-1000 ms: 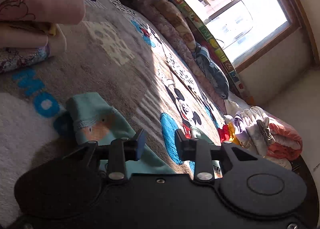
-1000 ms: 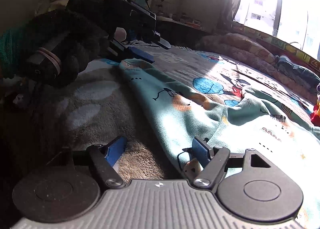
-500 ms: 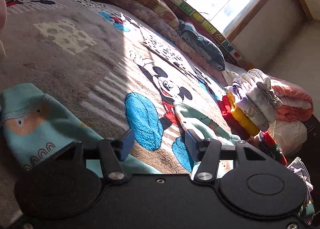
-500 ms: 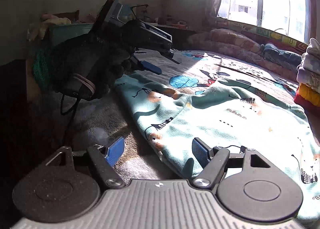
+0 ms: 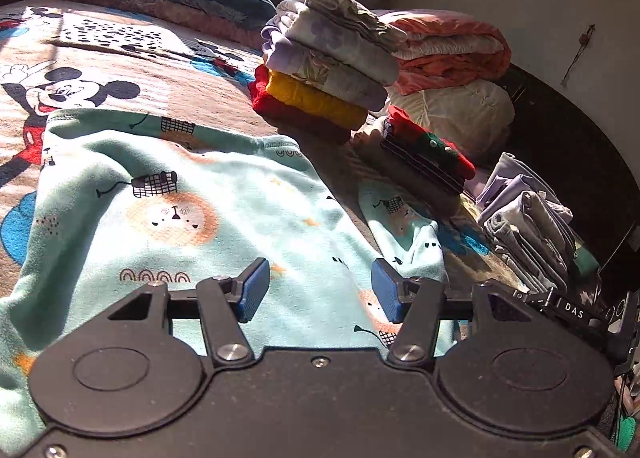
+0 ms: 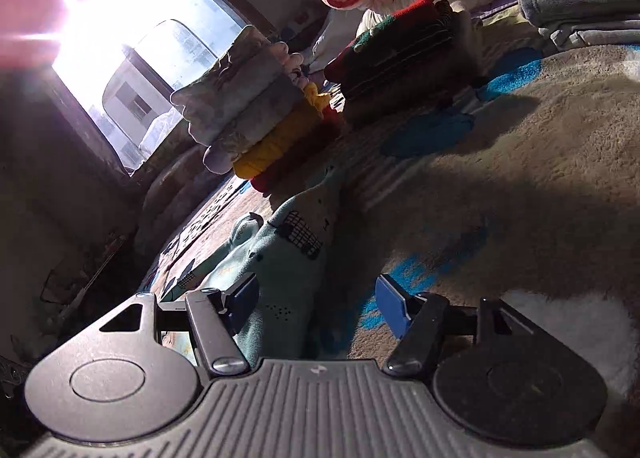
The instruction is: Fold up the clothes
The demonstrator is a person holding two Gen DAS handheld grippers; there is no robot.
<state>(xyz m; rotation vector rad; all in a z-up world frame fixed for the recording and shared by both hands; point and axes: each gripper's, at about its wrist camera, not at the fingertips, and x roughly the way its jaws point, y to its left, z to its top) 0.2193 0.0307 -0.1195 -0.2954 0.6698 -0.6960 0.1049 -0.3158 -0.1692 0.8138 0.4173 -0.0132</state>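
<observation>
Bed blanket (image 5: 120,70) carries the mint garment (image 5: 192,218), soft, light, floppy; left gripper (image 5: 316,290) and right gripper (image 6: 316,302) both spread, empty; pinch hem corners.

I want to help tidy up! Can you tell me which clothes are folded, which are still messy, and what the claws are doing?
Mint green printed fleece garment: spread out flat on the bed, not folded.
Stack of red, yellow and lilac folded clothes: folded, piled neatly.
Dark striped folded garment with red and green trim: folded.
Pile of grey and lilac clothes: folded, stacked.
Left claw: open, holding nothing.
Right claw: open, holding nothing.
</observation>
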